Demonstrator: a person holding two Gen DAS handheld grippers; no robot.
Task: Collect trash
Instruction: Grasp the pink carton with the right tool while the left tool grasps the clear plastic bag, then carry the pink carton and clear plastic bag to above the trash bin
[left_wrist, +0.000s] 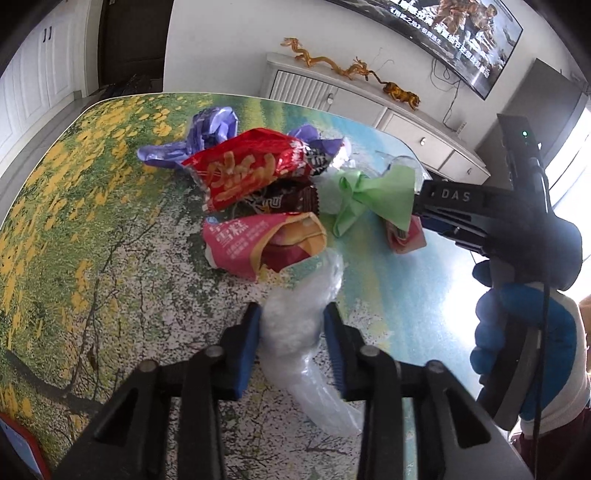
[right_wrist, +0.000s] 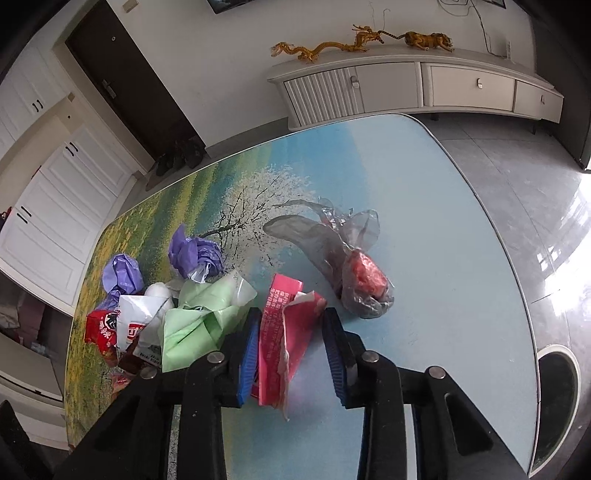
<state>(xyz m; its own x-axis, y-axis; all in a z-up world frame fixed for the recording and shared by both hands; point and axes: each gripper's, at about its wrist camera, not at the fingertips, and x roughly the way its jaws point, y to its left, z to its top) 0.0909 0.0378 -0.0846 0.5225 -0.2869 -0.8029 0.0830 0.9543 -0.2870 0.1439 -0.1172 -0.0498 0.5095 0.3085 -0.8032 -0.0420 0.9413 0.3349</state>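
Trash lies in a pile on the table with a landscape print (left_wrist: 92, 221). In the left wrist view, my left gripper (left_wrist: 292, 332) has its jaws around a clear bubble-wrap bag (left_wrist: 299, 325), touching it on both sides. Beyond it lie a pink ice-cream wrapper (left_wrist: 243, 240), a red snack bag (left_wrist: 243, 170), a brown wrapper (left_wrist: 284, 199), purple plastic (left_wrist: 210, 129) and a green bag (left_wrist: 373, 195). My right gripper (right_wrist: 291, 343) is open around a pink torn wrapper (right_wrist: 280, 339). It also shows in the left wrist view (left_wrist: 417, 218).
A grey plastic bag with something red inside (right_wrist: 354, 266) lies on the blue part of the table (right_wrist: 443, 221). A round bin (right_wrist: 557, 398) stands on the floor at the right. A white sideboard (right_wrist: 406, 85) runs along the far wall.
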